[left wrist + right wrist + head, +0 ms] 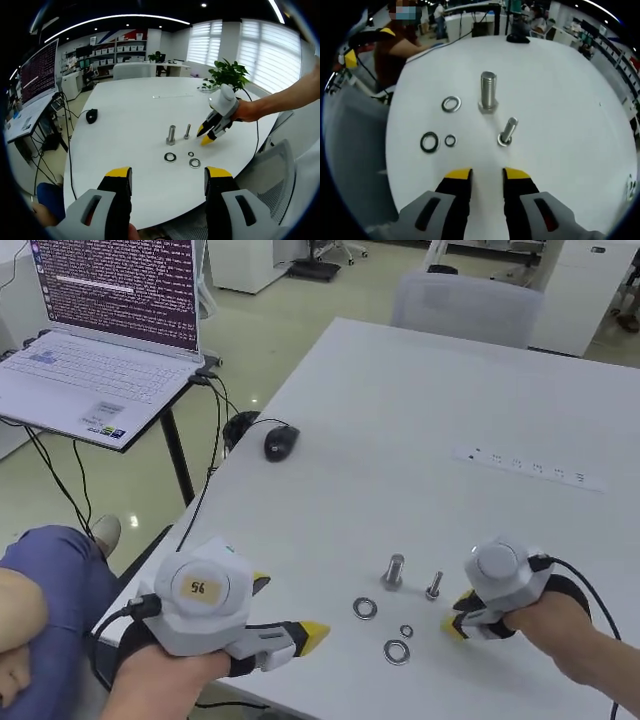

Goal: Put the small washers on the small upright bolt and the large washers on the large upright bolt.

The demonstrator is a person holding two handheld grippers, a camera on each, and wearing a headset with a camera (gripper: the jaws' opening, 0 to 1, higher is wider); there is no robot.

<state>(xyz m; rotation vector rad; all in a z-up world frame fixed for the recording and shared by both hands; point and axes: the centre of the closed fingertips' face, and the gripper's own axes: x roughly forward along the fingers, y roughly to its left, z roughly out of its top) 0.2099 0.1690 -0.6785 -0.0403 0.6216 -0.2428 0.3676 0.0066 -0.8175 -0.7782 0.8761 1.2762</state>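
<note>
Near the small bolt [508, 131] the right tool [487, 174] faces it, jaws apart.

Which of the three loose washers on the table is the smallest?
The middle washer, the one nearest the small bolt. The far washer and the near washer on either side of it are clearly wider rings.

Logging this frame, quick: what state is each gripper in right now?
Left gripper: open, jaws wide apart, holding nothing.
Right gripper: open, jaws a little apart, holding nothing.
</note>
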